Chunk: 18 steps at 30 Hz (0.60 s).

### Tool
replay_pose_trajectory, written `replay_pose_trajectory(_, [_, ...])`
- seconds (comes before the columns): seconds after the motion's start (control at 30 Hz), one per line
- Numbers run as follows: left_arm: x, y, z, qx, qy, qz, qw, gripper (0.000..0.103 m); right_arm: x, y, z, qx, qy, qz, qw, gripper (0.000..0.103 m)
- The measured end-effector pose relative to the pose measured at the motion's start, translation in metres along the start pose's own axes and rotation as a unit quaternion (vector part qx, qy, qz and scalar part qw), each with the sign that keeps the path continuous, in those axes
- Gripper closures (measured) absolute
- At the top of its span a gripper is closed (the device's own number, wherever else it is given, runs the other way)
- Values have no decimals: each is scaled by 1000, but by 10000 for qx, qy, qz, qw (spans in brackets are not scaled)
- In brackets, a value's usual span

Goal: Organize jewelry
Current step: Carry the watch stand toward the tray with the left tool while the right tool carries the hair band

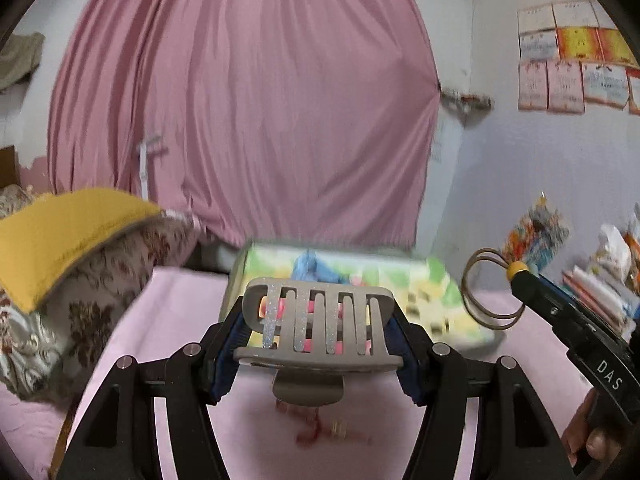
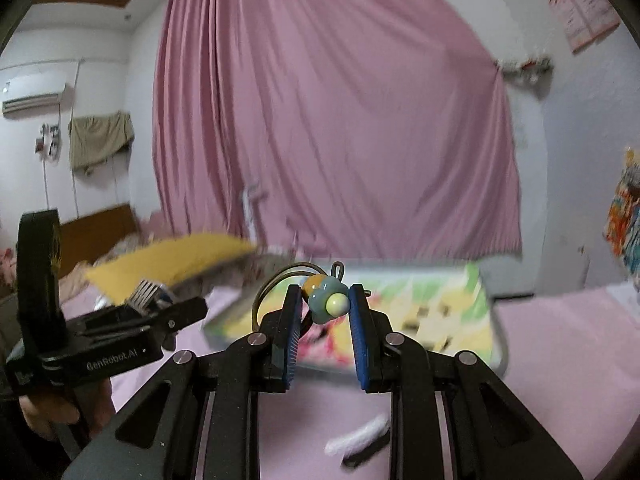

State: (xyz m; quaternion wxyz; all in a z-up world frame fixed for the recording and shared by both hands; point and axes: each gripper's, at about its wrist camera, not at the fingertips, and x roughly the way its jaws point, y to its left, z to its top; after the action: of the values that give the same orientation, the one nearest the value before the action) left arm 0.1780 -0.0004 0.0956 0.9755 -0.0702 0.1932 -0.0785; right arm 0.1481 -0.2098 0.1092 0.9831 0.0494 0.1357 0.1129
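Both hand-held grippers, left (image 1: 320,332) clamping a hair claw (image 1: 316,320) and right (image 2: 325,312) clamping a hair tie (image 2: 326,300), hovered just short of the colourful box (image 2: 432,312) ahead.

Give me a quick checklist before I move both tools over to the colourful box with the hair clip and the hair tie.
1. Grey hair clip clamped between the left tool's pads: ok.
2. Hair tie held at its flower charm in the right tool: ok, though it sits near the tips.
3. Hair tie loop hanging free of the left tool: ok.
4. Colourful box ahead of both tools: ok.
5. Box open to receive items: cannot tell, blurred.
6. Loose pieces on the pink sheet, such as the gold ring: not ok.
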Motion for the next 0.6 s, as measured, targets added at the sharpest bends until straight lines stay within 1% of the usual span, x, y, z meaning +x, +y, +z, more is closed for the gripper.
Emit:
replay_pose_trajectory(0.13, [13, -10, 14, 130, -434, 181, 9988, 41, 11, -7, 14, 16, -274, -102, 9996, 82])
replay_pose_trajectory(0.23, [31, -13, 21, 213, -554, 247, 9979, 41, 29, -9, 21, -46, -352, -203, 9992, 82])
replay_pose_trajectory(0.4, [60, -11, 28, 198, -605, 348, 9974, 41, 70, -17, 25, 58, -317, -187, 9993, 82])
replay_pose_trajectory(0.53, [83, -8, 29, 181, -464, 426, 9979, 41, 99, -18, 25, -7, -180, -270, 9995, 82])
replay_pose_trajectory(0.6, [92, -7, 29, 178, -369, 453, 9981, 41, 105, -16, 22, -32, -114, -288, 9995, 82])
